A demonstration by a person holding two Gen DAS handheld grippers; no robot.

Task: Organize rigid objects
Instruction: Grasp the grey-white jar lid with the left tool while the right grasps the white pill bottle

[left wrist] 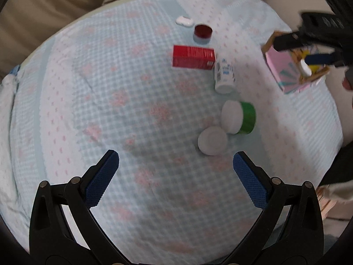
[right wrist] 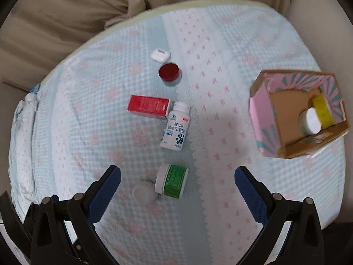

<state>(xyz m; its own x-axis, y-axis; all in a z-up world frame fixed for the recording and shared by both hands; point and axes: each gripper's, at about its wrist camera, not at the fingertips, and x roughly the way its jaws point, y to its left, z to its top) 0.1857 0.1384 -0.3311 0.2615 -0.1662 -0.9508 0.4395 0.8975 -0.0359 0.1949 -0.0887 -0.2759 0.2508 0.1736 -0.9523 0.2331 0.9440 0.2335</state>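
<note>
On the blue-and-pink cloth lie a red box point(left wrist: 193, 57) point(right wrist: 148, 106), a white pill bottle point(left wrist: 224, 76) point(right wrist: 176, 126) on its side, a green-labelled jar point(left wrist: 239, 117) point(right wrist: 172, 180) on its side, a small white jar point(left wrist: 212, 140) point(right wrist: 144, 191), a red-lidded jar point(left wrist: 203, 33) point(right wrist: 169, 72) and a white earbud case point(left wrist: 184, 21) point(right wrist: 160, 55). A pink cardboard box point(left wrist: 278, 66) point(right wrist: 264, 119) at the right holds a yellow-labelled jar point(right wrist: 322, 110) with a white lid. My left gripper point(left wrist: 176, 174) is open above the cloth, near the white jar. My right gripper point(right wrist: 177, 190) is open; it also shows over the pink box in the left wrist view point(left wrist: 308, 50).
The cloth point(right wrist: 110, 145) covers a round cushion-like surface, ringed by beige upholstery point(right wrist: 55, 26) at the back and sides. A folded white-and-blue fabric edge point(right wrist: 26, 114) lies at the far left.
</note>
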